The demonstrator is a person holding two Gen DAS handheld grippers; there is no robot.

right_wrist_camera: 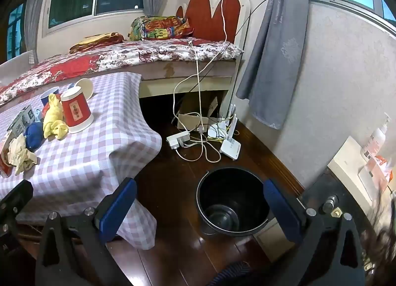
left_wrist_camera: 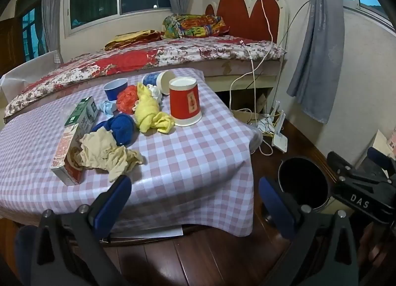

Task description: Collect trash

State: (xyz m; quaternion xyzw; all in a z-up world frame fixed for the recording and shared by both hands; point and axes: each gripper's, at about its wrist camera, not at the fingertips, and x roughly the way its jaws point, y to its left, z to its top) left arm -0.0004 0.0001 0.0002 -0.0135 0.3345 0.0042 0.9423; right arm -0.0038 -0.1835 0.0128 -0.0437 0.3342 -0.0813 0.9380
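Trash lies on the checked tablecloth (left_wrist_camera: 188,162): a crumpled beige paper (left_wrist_camera: 106,154), a red-and-white carton (left_wrist_camera: 66,157), a green carton (left_wrist_camera: 84,111), blue (left_wrist_camera: 121,127), yellow (left_wrist_camera: 148,112) and orange (left_wrist_camera: 127,99) wads, an upside-down red paper cup (left_wrist_camera: 185,103) and a blue cup (left_wrist_camera: 115,89). A black bucket (right_wrist_camera: 232,204) stands on the floor right of the table; it also shows in the left wrist view (left_wrist_camera: 303,184). My left gripper (left_wrist_camera: 195,199) is open and empty at the table's near edge. My right gripper (right_wrist_camera: 200,204) is open and empty above the bucket.
A bed (left_wrist_camera: 148,60) with a floral cover runs behind the table. Cables, a power strip (right_wrist_camera: 178,140) and a white router (right_wrist_camera: 230,147) lie on the wood floor beyond the bucket. A grey curtain (right_wrist_camera: 269,63) hangs at right. A white counter with a pump bottle (right_wrist_camera: 373,140) is far right.
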